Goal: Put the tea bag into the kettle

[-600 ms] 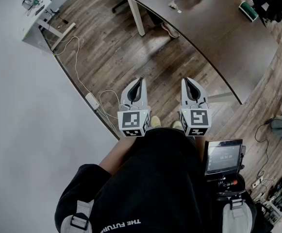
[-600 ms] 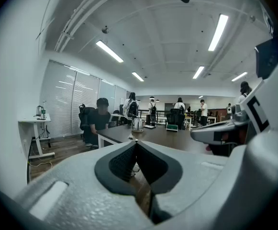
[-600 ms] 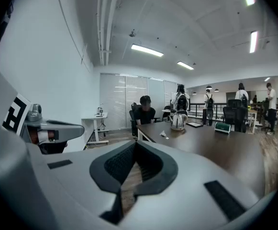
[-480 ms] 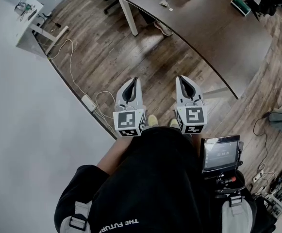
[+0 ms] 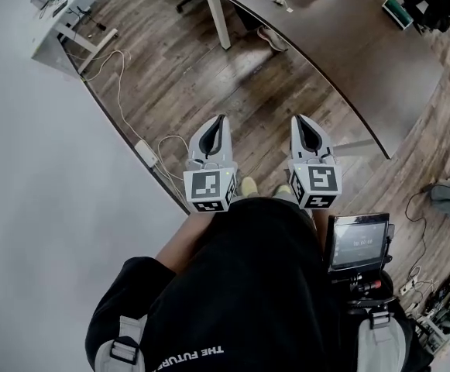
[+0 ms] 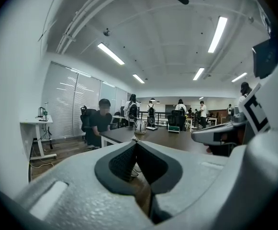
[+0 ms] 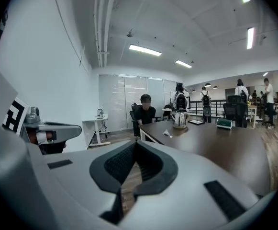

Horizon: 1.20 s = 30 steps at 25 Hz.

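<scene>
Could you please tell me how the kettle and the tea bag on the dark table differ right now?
The kettle is shiny metal and stands upright; the tea bag is pale and lies flat. The kettle is much the larger of the two. In the right gripper view the tea bag lies nearer the camera, the kettle further back. Both rest on the table, apart from each other.

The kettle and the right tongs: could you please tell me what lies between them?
The right gripper view shows wood floor, then dark table top, with the tea bag lying just before the kettle.
</scene>
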### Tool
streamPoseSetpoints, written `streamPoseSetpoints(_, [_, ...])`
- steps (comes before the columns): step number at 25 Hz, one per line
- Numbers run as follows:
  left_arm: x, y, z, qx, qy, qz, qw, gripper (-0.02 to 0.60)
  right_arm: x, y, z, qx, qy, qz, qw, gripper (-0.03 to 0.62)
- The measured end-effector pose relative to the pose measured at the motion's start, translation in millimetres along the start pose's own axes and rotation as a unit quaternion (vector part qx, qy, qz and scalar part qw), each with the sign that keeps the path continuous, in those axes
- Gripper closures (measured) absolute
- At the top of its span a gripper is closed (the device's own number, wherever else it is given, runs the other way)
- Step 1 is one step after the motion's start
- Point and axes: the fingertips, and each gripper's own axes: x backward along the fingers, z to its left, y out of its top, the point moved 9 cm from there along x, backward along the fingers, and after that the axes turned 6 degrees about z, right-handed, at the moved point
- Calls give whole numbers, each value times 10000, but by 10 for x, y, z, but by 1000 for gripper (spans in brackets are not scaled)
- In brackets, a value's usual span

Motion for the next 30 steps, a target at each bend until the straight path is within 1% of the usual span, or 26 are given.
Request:
streamPoseSetpoints(6, [90, -91, 206, 15, 56, -11, 10000, 577, -79, -21, 209, 76, 74, 7, 9999, 588])
streamPoseSetpoints(10, [98, -86, 230, 28, 102, -4, 9999, 577, -88, 8, 209, 49, 145, 32, 9999, 588])
streamPoseSetpoints(16, [80, -169, 248, 61, 164, 55, 9998, 577, -140, -64, 211, -29, 212, 72, 9997, 588])
streamPoseSetpoints(23, [-142, -67, 125, -4, 162, 66, 9998, 577, -245, -28, 4, -148, 288, 93, 9994, 588])
streamPoseSetpoints(30, [-607, 122, -75, -135, 40, 158, 9998, 577, -426, 89, -432, -280, 237, 151, 9992, 588])
